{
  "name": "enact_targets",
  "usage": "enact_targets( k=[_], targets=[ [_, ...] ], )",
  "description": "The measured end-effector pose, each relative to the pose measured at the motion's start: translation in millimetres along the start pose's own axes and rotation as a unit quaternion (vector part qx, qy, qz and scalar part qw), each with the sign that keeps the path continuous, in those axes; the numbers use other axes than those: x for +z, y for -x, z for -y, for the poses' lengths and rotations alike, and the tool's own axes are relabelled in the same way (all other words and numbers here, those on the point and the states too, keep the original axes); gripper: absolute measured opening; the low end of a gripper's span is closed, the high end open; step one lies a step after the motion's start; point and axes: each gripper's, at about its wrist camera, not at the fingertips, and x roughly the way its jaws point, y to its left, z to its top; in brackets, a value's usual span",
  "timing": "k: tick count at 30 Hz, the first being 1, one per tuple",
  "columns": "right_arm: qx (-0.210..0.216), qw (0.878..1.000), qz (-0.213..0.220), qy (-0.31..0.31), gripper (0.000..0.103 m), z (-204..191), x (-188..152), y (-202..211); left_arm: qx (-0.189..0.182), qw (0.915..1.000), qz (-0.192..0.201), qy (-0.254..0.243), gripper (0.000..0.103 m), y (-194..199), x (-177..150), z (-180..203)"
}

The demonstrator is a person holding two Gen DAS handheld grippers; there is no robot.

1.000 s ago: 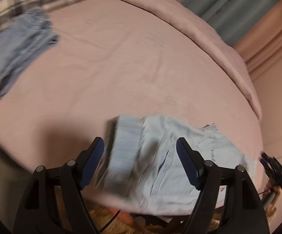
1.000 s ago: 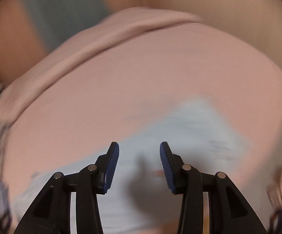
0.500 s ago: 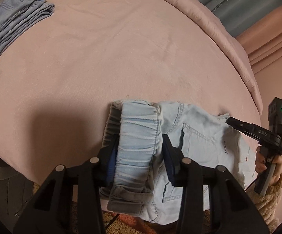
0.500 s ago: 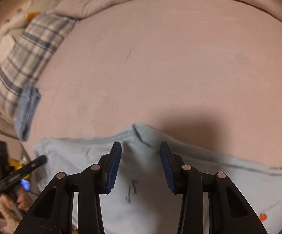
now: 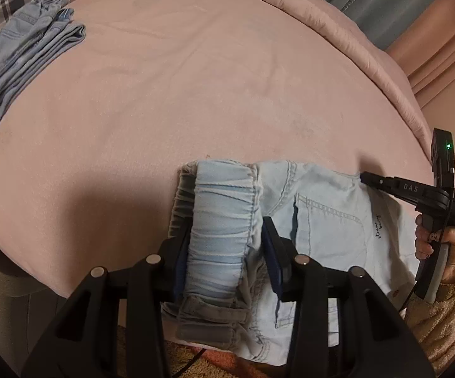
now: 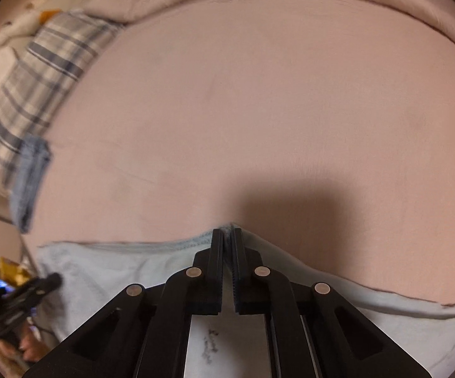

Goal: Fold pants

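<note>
Your left gripper [image 5: 224,252] clamped the bunched elastic waistband of the pale denim pants [image 5: 328,220], which lay on the pink bed [image 5: 196,78]. Right gripper [image 6: 226,271] had just closed, pinching their far edge at its tips. Judged soft, light, limp: grip seams, expect sag between the tongs.

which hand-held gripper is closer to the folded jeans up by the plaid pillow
Left. The left hand-held gripper clamps the light pants' waistband at the end nearer the folded jeans. The right hand-held gripper pinches the pants' edge farther away.
</note>
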Motion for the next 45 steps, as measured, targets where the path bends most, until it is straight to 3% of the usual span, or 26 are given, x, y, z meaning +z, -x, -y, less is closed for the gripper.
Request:
enact_targets(
  k=[5, 9, 11, 13, 14, 17, 22, 24, 27, 32, 35, 38, 41, 45],
  targets=[
    [-0.004, 1.0, 0.015, -0.001, 0.005, 0.8, -0.8, 4.0, 0.017, 0.9998, 0.004, -0.006, 0.046, 12.0, 4.3, 6.3],
    [-0.011, 1.0, 0.026, -0.004, 0.006, -2.7, -1.4, 7.6, 0.031, 0.9972, 0.066, -0.019, 0.07, 45.3, 8.0, 20.2],
    [-0.007, 0.999, 0.035, -0.023, 0.018, 4.1, -3.3, 17.9, 0.018, 0.9962, 0.083, -0.02, 0.074, 58.8, 8.8, 27.1],
    [-0.018, 0.997, 0.06, -0.043, 0.039, 18.1, -10.9, 38.1, -0.014, 0.9957, 0.086, -0.029, 0.074, 66.0, 7.5, 35.9],
    [-0.022, 0.996, 0.071, -0.05, 0.041, 25.0, -15.8, 46.6, -0.032, 0.9955, 0.083, -0.034, 0.074, 65.9, 5.8, 40.7],
    [-0.042, 0.991, 0.093, -0.089, 0.042, 58.2, -40.6, 74.2, -0.067, 0.9946, 0.052, -0.06, 0.072, 48.2, -3.7, 61.8],
    [-0.097, 0.978, 0.089, -0.162, 0.042, 123.0, -107.0, 96.0, -0.08, 0.9935, -0.027, -0.077, 0.048, -3.2, -24.2, 80.4],
    [-0.119, 0.974, 0.079, -0.178, 0.042, 139.1, -129.0, 96.5, -0.061, 0.9937, -0.058, -0.074, 0.045, -26.3, -32.7, 80.3],
    [-0.135, 0.966, 0.089, -0.201, 0.042, 162.9, -161.0, 103.6, -0.022, 0.9945, -0.05, -0.089, 0.032, -37.1, -40.1, 80.6],
    [-0.239, 0.928, 0.11, -0.263, 0.042, 212.2, -201.2, 123.6, -0.015, 0.9945, -0.053, -0.089, 0.031, -40.2, -40.2, 82.6],
    [-0.211, 0.921, 0.131, -0.3, 0.039, 240.0, -215.2, 135.7, -0.009, 0.9944, -0.053, -0.091, 0.031, -41.9, -41.4, 82.3],
    [-0.275, 0.893, 0.133, -0.329, 0.036, 256.1, -224.8, 152.6, -0.005, 0.9942, -0.055, -0.092, 0.031, -40.9, -42.8, 90.1],
    [-0.235, 0.889, 0.16, -0.358, 0.036, 270.6, -241.8, 174.9, -0.007, 0.994, -0.062, -0.089, 0.032, -35.4, -40.8, 99.5],
    [-0.227, 0.868, 0.19, -0.398, 0.046, 290.3, -265.7, 205.1, -0.054, 0.9906, -0.055, -0.113, 0.035, -25.0, -43.3, 120.1]
  ],
)
